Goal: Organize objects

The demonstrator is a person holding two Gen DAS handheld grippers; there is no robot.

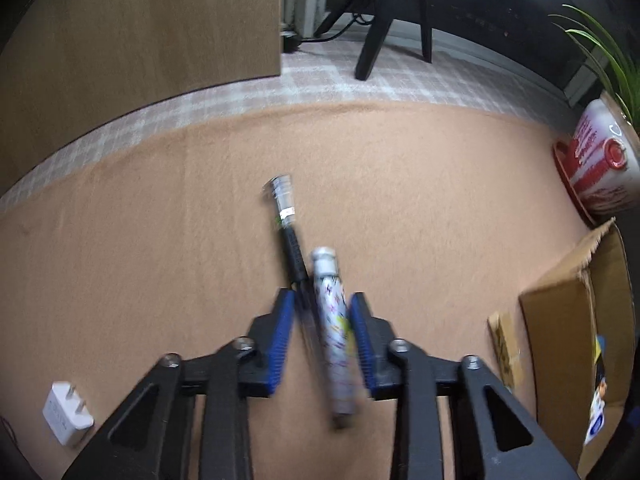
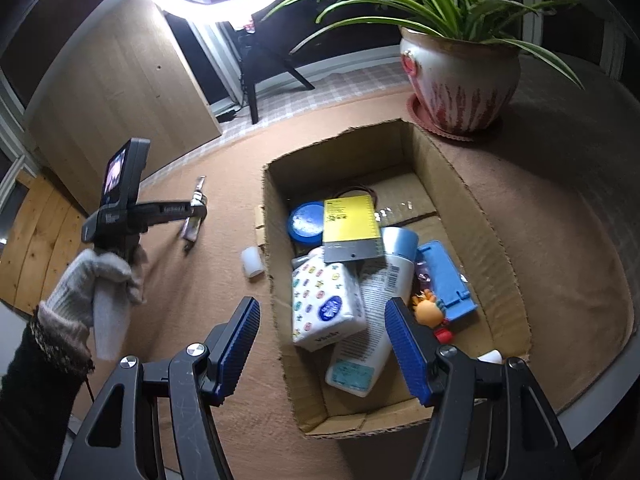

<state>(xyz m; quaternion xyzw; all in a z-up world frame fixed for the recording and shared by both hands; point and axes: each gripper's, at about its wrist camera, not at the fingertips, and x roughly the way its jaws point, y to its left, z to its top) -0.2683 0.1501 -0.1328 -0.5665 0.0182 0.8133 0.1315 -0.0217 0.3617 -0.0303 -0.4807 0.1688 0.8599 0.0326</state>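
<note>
Your left gripper (image 1: 322, 300) is clamped on two pens (image 1: 334, 332), left of the cardboard box (image 2: 472, 208). Your right gripper (image 2: 320, 312) hangs open over that box, above a tissue pack (image 2: 324, 300) printed "Vinda"; other labels stay unreadable.

Home room: potted plant (image 2: 460, 68), carpet (image 1: 200, 200)
</note>
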